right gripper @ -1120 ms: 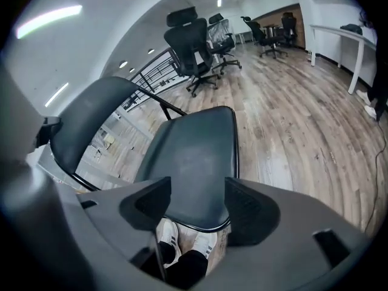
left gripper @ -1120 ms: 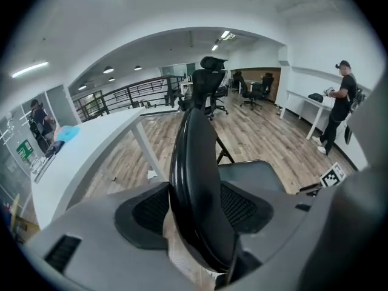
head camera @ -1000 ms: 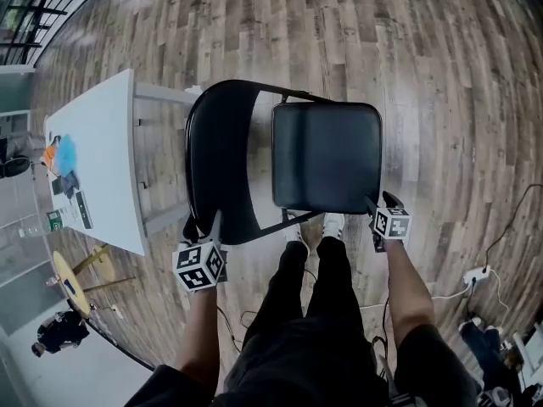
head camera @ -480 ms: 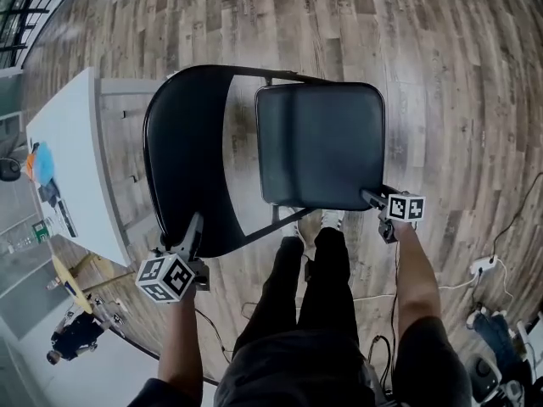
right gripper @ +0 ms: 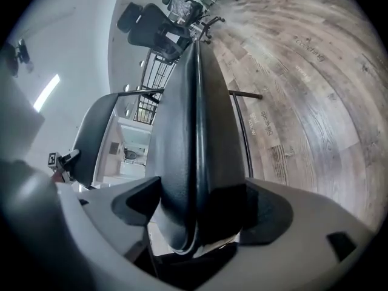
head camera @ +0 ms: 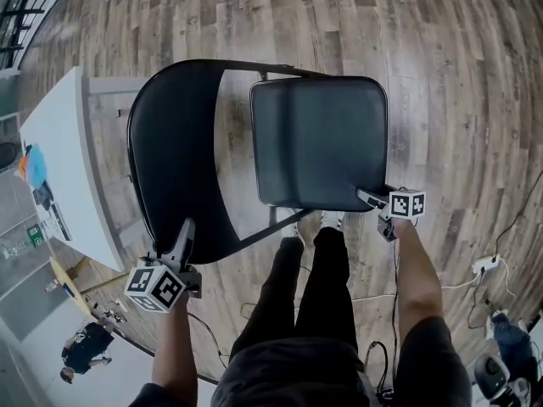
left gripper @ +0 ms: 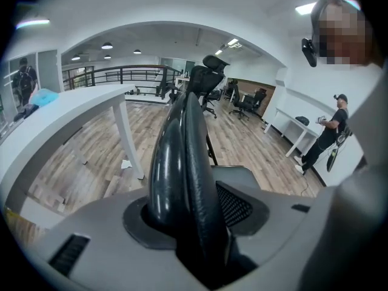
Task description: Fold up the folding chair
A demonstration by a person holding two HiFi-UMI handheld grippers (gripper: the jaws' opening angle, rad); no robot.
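Jaws: left gripper (head camera: 187, 227) closing on backrest (head camera: 174, 159), right gripper (head camera: 370, 198) opening round leg-hiding seat (head camera: 321, 142)

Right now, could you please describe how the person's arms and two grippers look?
The left gripper and right gripper each have a pale grey body, dark pads on the tongs and a white cube with black square markers. The left forearm and right forearm wear no sleeves; the trousers are dark.
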